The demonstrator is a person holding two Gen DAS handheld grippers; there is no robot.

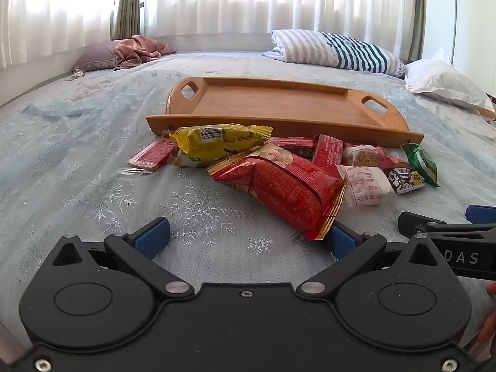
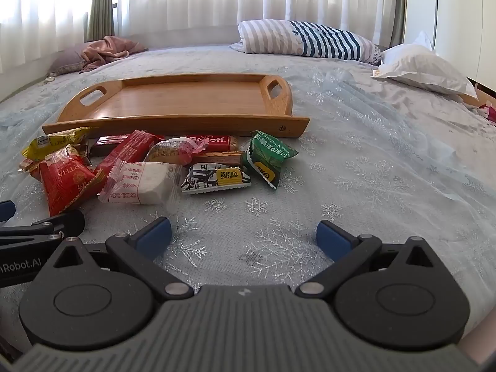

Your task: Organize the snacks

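Red packet (image 1: 288, 186) covering bars, hand (image 1: 489, 325) cropped

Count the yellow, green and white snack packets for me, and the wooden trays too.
yellow packet: 1
green packet: 1
white packet: 1
wooden tray: 1
Total: 4

Left wrist view low over the bed (image 1: 77, 142), tilted down, facing curtains (image 1: 232, 0), right wrist view alongside, both near, sharing snacks (image 1: 288, 183) and tray (image 1: 279, 105).
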